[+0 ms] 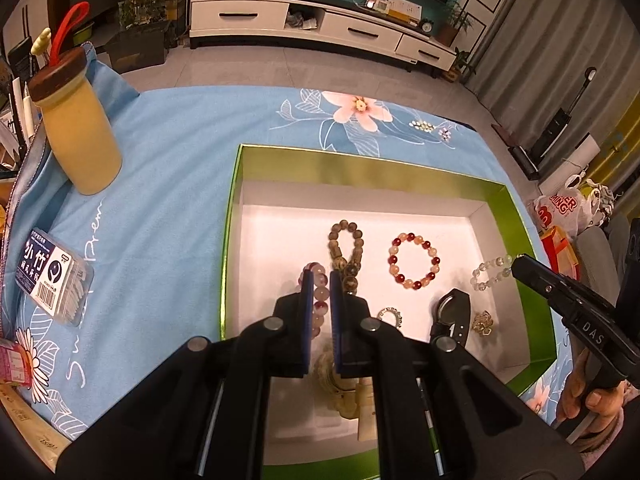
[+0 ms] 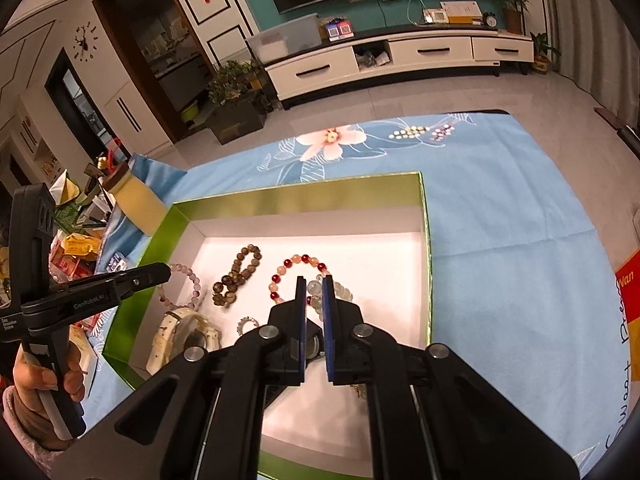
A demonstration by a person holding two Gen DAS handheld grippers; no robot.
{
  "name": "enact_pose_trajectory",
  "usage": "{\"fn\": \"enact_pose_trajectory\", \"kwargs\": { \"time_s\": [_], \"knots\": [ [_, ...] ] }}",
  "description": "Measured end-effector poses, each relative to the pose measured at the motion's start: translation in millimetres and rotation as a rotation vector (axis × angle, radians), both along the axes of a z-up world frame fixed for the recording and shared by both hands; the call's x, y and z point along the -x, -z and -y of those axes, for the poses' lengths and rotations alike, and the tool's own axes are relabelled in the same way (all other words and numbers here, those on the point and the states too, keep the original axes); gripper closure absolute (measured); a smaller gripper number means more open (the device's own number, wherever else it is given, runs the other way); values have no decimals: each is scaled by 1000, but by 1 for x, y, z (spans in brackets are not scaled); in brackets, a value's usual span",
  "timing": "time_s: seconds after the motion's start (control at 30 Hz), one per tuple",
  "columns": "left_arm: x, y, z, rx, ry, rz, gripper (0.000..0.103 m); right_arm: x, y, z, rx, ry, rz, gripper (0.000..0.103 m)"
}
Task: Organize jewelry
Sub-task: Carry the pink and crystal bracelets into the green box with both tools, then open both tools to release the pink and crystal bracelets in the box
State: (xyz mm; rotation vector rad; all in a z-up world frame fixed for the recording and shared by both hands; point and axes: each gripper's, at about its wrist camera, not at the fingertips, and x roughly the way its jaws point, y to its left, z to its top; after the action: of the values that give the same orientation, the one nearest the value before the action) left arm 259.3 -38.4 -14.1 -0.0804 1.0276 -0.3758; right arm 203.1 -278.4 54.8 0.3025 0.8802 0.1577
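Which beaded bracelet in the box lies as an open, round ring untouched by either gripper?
The red-and-peach bracelet, mid-box; the brown one is folded narrow.

Both wrist views show a warm, yellowish indoor light, moderately bright on the table and dimmer toward the far room. The white floor of the open box (image 1: 280, 216) is the brightest area and nearly blows out, most strongly in the right wrist view, where its inner base (image 2: 380, 264) glows. The green foil rim (image 1: 516, 216) catches soft sheen. The tiled floor (image 2: 400, 96) carries pale reflections. Shadows under the black gripper bodies are soft and diffuse. Fisheye distortion bends the cabinet (image 1: 320, 24) and the blue cloth (image 1: 168, 152) into curves, and the corners fall to black vignette. Focus is fairly sharp centrally; edges smear slightly.
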Motion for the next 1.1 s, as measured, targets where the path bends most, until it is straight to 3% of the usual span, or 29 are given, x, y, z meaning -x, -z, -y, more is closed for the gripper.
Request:
{"fn": "enact_pose_trajectory", "kwargs": {
  "time_s": [0.63, 1.1],
  "knots": [
    [-9, 11, 3, -61, -6, -47, 95, -12, 12, 6, 18, 26, -104, 96],
    [-12, 14, 3, -106, -19, -55, 95, -16, 14, 8, 29, 36, -123, 96]
  ]
}}
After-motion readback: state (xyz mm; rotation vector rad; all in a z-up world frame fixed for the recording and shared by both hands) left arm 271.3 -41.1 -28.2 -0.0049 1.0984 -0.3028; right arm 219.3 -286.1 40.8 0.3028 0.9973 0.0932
